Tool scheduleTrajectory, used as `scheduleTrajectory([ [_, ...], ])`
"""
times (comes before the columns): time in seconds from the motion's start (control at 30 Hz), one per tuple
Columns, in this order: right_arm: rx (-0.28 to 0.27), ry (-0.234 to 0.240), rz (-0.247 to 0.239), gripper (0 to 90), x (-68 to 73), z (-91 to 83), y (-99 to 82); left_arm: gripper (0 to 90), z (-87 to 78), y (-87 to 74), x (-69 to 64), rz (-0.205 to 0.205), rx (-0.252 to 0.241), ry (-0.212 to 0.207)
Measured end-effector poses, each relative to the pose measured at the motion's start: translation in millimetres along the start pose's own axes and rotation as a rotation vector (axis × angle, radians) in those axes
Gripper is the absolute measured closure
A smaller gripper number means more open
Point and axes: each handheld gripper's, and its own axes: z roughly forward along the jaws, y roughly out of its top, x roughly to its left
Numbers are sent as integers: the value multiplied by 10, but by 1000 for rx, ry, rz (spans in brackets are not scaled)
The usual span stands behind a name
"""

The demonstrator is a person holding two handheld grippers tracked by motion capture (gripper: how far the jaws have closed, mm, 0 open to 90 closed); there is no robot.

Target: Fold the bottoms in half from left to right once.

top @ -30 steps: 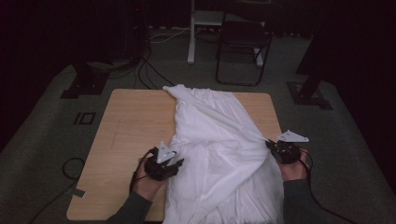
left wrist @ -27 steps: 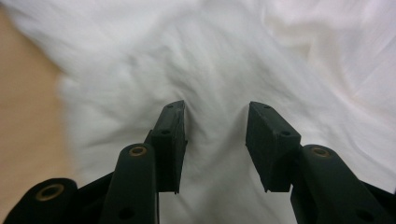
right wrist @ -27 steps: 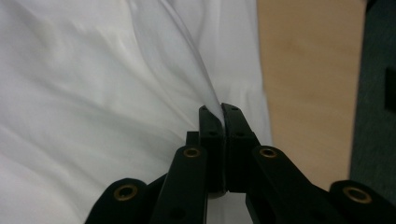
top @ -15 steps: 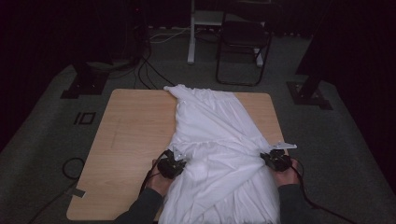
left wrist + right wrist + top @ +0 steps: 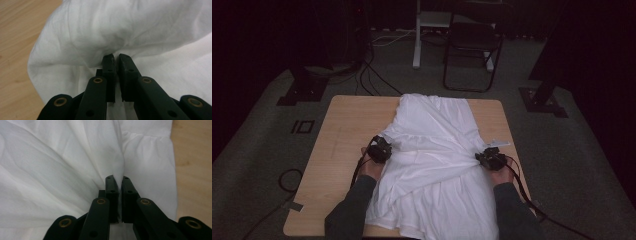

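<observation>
A light wooden table (image 5: 347,125) stands on grey carpet (image 5: 257,150) in a dark room, a black chair (image 5: 472,50) at twelve o'clock. A white cloth (image 5: 432,150) covers its centre. The left gripper (image 5: 382,148), at nine o'clock, has just closed on a fold; the right gripper (image 5: 488,158), at three o'clock, pinches the cloth too.

This looks like a dark recording lab or studio: a single wooden worktop (image 5: 347,130) stands on grey carpet, with cables (image 5: 377,75) on the floor, black stand bases (image 5: 299,92) and a folding chair (image 5: 472,55) behind.

Your white garment (image 5: 434,160) lies crumpled lengthwise down the bench (image 5: 347,130), pinched into gathers at both sides; its near end seems to overhang the edge.
</observation>
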Motion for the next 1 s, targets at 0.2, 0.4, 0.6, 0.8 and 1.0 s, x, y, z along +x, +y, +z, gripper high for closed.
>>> scheduleTrajectory([
  [0.2,21,-65,43,709,-84,122,169,713,-16,-27,55,-52,-32,-73],
  [0.4,-111,-48,30,535,78,-142,264,629,-346,-238,66,-69,-97,-101],
  [0.6,-152,62,-44,530,388,-197,409,609,-690,-471,32,-53,-119,-120],
  [0.8,-110,135,-71,489,566,20,462,595,-851,-722,-51,-47,-115,-147],
  [1.0,-34,165,-81,846,577,98,373,589,-868,-942,-126,-47,-64,-189],
])
